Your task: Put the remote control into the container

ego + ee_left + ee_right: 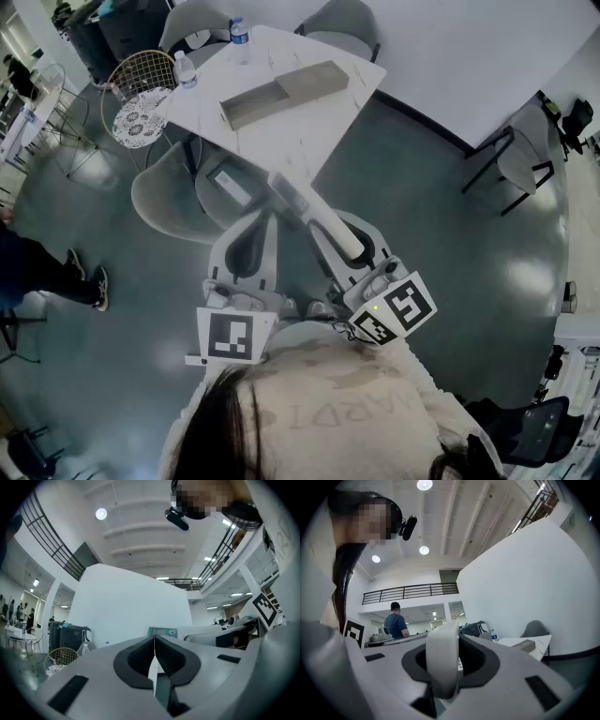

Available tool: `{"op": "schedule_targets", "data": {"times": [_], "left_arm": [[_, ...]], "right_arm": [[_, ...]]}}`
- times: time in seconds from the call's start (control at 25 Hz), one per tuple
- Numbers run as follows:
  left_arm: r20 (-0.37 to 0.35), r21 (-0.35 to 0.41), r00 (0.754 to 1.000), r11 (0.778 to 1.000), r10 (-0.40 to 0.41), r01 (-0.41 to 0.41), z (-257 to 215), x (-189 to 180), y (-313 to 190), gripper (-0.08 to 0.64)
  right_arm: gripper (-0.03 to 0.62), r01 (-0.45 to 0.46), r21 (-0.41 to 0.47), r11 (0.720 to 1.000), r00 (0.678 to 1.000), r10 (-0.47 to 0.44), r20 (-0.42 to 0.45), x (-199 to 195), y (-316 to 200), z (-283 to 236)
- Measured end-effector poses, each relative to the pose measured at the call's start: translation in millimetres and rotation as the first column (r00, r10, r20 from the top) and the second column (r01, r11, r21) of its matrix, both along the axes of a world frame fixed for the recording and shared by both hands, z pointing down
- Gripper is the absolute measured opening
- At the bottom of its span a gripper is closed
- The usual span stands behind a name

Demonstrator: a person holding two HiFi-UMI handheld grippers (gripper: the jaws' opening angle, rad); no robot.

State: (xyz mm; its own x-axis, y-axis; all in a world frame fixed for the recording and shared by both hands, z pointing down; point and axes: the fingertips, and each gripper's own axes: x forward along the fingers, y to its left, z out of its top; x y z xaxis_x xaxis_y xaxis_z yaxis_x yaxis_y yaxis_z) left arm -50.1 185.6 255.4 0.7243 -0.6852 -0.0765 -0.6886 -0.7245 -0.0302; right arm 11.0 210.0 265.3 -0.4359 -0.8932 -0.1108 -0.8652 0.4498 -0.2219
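Observation:
A long white remote control (309, 211) sticks out forward from my right gripper (342, 239), which is shut on its near end, over the floor in front of the table. In the right gripper view the remote (442, 644) stands edge-on between the dark pads (476, 660). A long grey open container (281, 92) lies on the white table (291, 141) ahead; it also shows small at the right in the right gripper view (526, 645). My left gripper (251, 234) is beside the right one, its jaws shut with nothing between them (154, 653).
Two water bottles (185, 67) (240, 37) stand near the table's far corner. A wire chair with a lace cushion (141, 112) and grey chairs (169, 197) surround the table. A person's legs (56, 272) show at left; another person (396, 620) stands in the distance.

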Motion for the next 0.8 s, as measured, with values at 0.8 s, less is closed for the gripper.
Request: {"op": "schedule_targets", "data": {"times": [0.8], "left_arm": [[0.003,-0.028,1.0,0.999,0.021,-0.021,6,0,-14,0.014]], "right_arm": [[0.094,-0.017,-0.011,1.0,0.999,0.018,0.052,0,-14,-1]]}}
